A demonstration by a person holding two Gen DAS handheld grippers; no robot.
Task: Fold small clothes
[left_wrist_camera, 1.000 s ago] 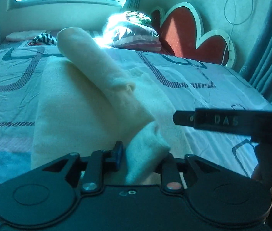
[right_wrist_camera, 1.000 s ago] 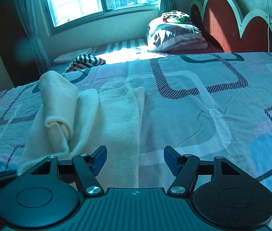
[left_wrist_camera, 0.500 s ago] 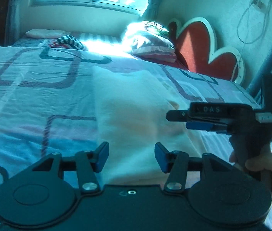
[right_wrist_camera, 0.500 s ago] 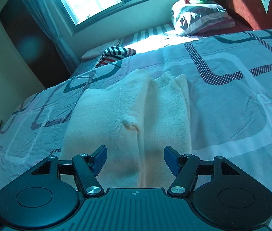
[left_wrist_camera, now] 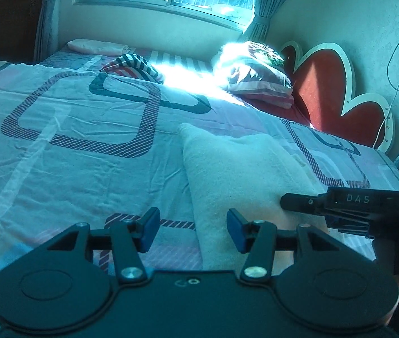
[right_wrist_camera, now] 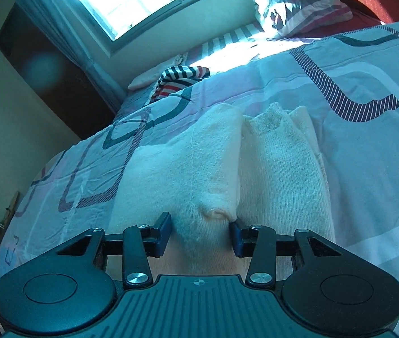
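Observation:
A cream knitted garment (left_wrist_camera: 244, 169) lies folded lengthwise on the patterned bedspread (left_wrist_camera: 72, 146). It also shows in the right wrist view (right_wrist_camera: 227, 169), with one sleeve laid over the body. My left gripper (left_wrist_camera: 193, 230) is open and empty, low over the garment's near left edge. My right gripper (right_wrist_camera: 200, 231) is open, its jaws on either side of a raised fold at the garment's near end, not closed on it. The right gripper also shows in the left wrist view (left_wrist_camera: 340, 205), over the garment's right side.
A striped cloth (left_wrist_camera: 134, 64) and a pink folded item (left_wrist_camera: 97, 47) lie at the far side under the window. A striped pillow (left_wrist_camera: 258, 81) leans by the red headboard (left_wrist_camera: 337, 95). The bed's right edge (left_wrist_camera: 396, 174) is near.
My left gripper let go of the sleeve, which now lies flat on the garment, and swung left. My right gripper moved down and forward onto the garment's near end.

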